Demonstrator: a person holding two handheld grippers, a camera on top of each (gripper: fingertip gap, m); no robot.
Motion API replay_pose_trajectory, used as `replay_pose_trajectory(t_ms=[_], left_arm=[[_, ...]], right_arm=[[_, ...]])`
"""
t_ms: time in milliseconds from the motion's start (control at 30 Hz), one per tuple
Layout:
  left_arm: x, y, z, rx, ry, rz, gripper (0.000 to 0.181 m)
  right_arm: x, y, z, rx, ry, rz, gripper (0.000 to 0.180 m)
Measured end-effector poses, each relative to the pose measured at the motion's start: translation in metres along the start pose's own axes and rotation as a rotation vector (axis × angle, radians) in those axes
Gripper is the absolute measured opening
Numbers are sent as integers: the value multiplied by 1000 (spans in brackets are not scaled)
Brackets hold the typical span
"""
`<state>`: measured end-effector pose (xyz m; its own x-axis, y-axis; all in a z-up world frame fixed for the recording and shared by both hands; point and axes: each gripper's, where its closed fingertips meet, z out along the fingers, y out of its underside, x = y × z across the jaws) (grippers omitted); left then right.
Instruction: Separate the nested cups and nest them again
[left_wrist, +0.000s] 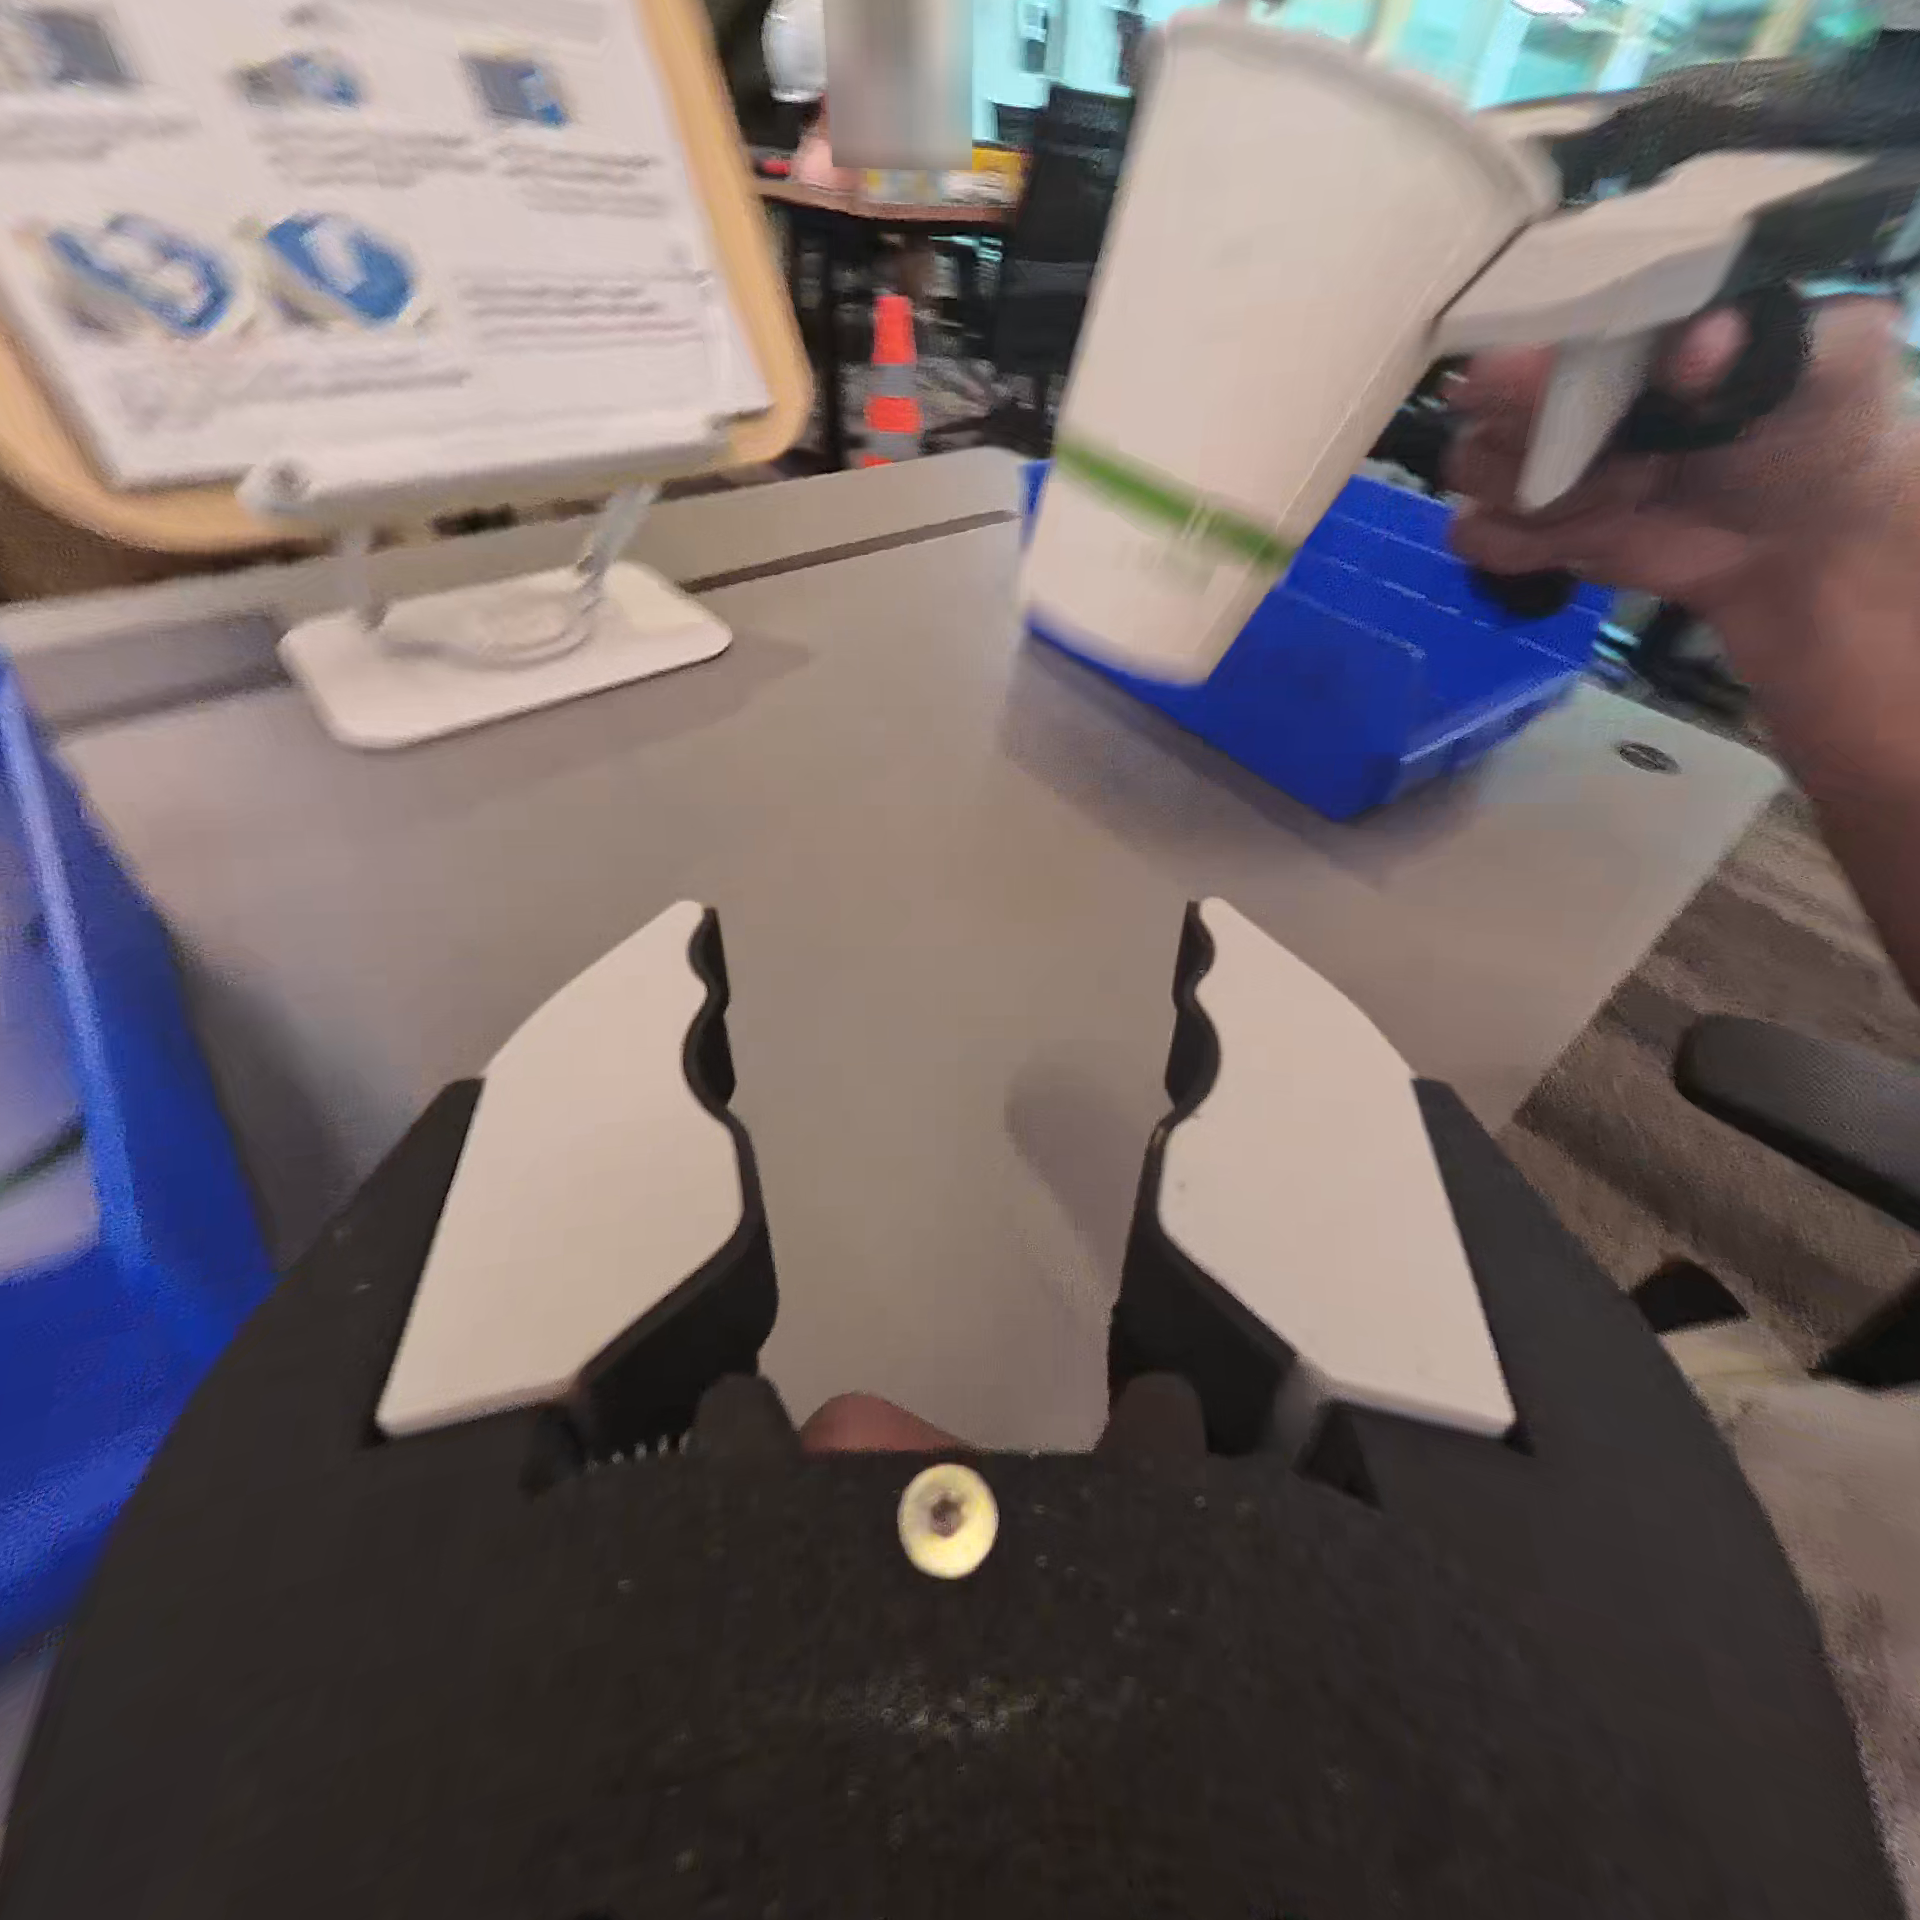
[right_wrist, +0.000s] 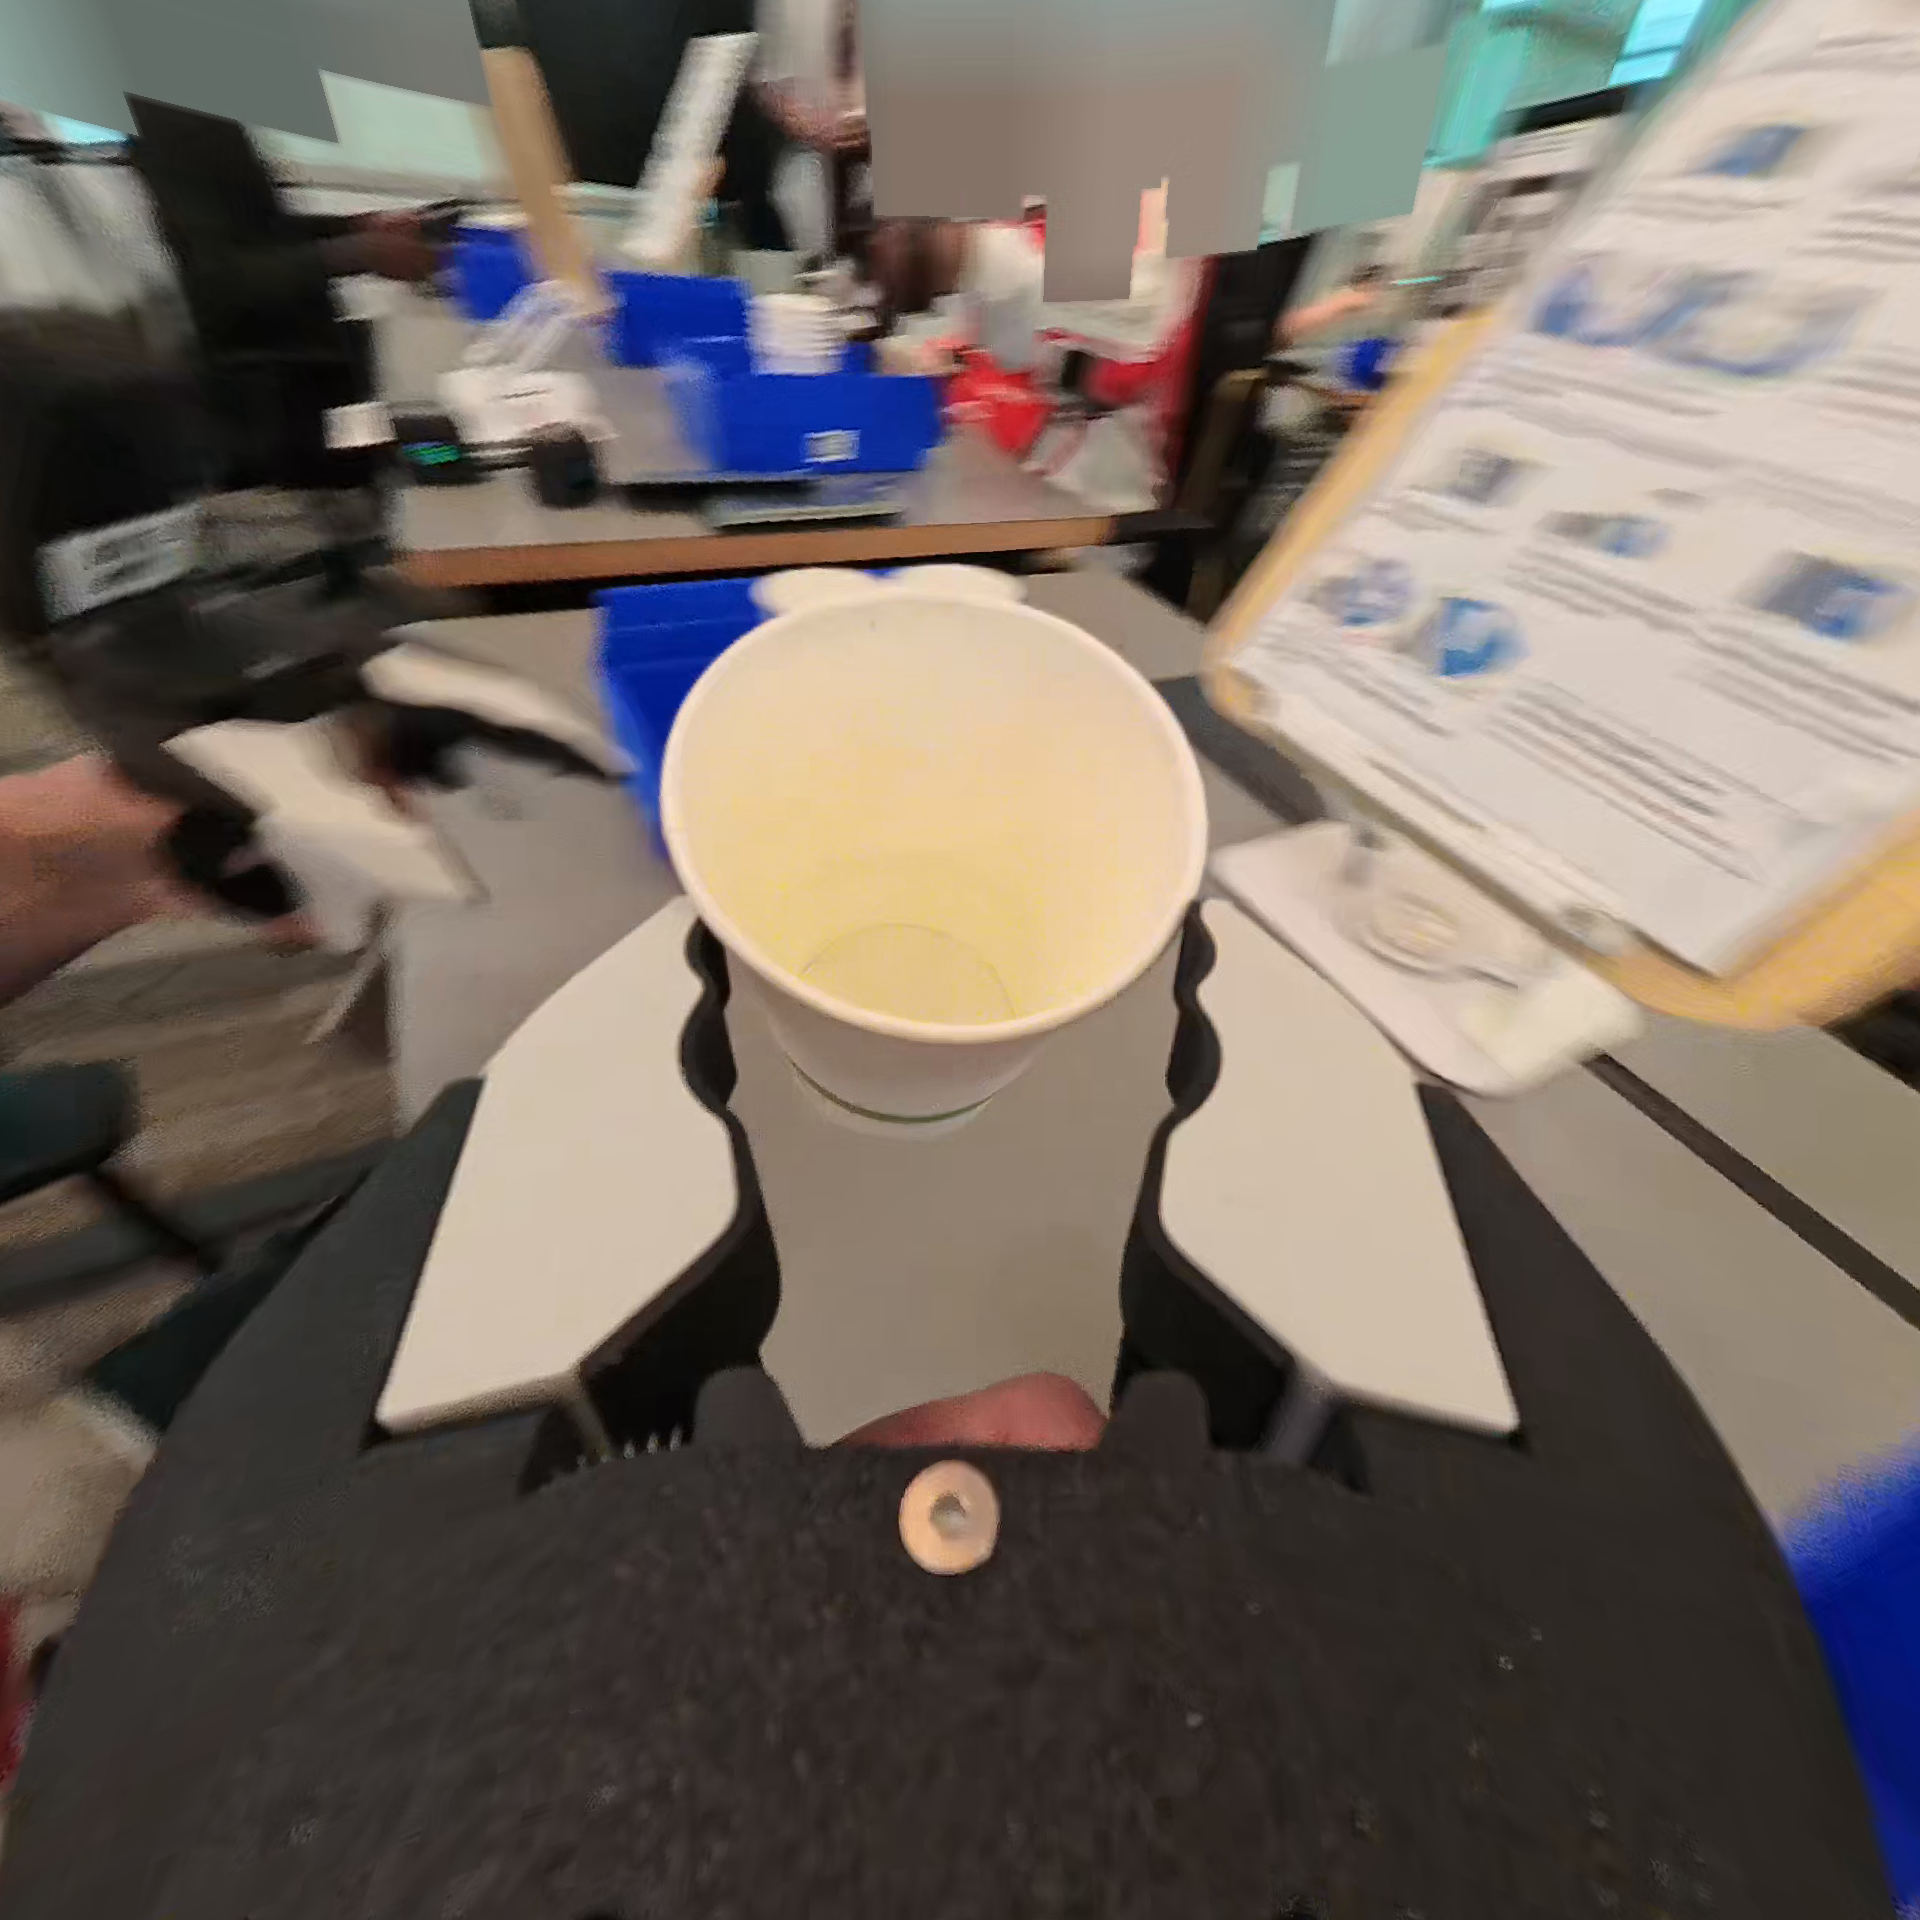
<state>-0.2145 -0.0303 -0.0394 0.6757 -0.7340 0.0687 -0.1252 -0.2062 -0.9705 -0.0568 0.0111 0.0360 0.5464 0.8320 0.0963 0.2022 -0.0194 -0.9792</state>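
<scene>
Above the grey worktop (left_wrist: 883, 790), the right gripper (right_wrist: 940, 997) carries a white paper cup (right_wrist: 925, 831) with a green band near its base, its jaws clenched on the wall just under the rim. From the left wrist view the cup (left_wrist: 1236, 374) hangs clear of the worktop, tilted, mouth up, in front of a blue bin (left_wrist: 1382, 675). Only one rim and one bare floor show inside it, so it looks like a single cup, though a second one nested tight inside cannot be ruled out. Holding it high on the wall leaves the base free, probably so it can be lowered into another cup or taken by the other hand. The left gripper (left_wrist: 951, 997) hovers low over the bare worktop with its jaws released and nothing between them, likely waiting. A clipboard of instruction sheets on a white stand (left_wrist: 395, 270) sits behind, well apart.
</scene>
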Motion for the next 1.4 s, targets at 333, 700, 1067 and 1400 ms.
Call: replay_pose_trajectory(t_ms=[333,700,1067,1400], left_arm=[[-17,72,-29,-3,-130,-301,77],[-21,71,-26,-12,-110,-311,76],[-13,79,-18,-58,-79,-305,77],[-40,74,-33,-62,-239,-245,81]], right_arm=[[212,24,-174,-110,917,145,83],[259,127,-164,-407,886,304,84],[246,169,-154,-531,769,381,90],[218,131,-165,-476,823,228,91]])
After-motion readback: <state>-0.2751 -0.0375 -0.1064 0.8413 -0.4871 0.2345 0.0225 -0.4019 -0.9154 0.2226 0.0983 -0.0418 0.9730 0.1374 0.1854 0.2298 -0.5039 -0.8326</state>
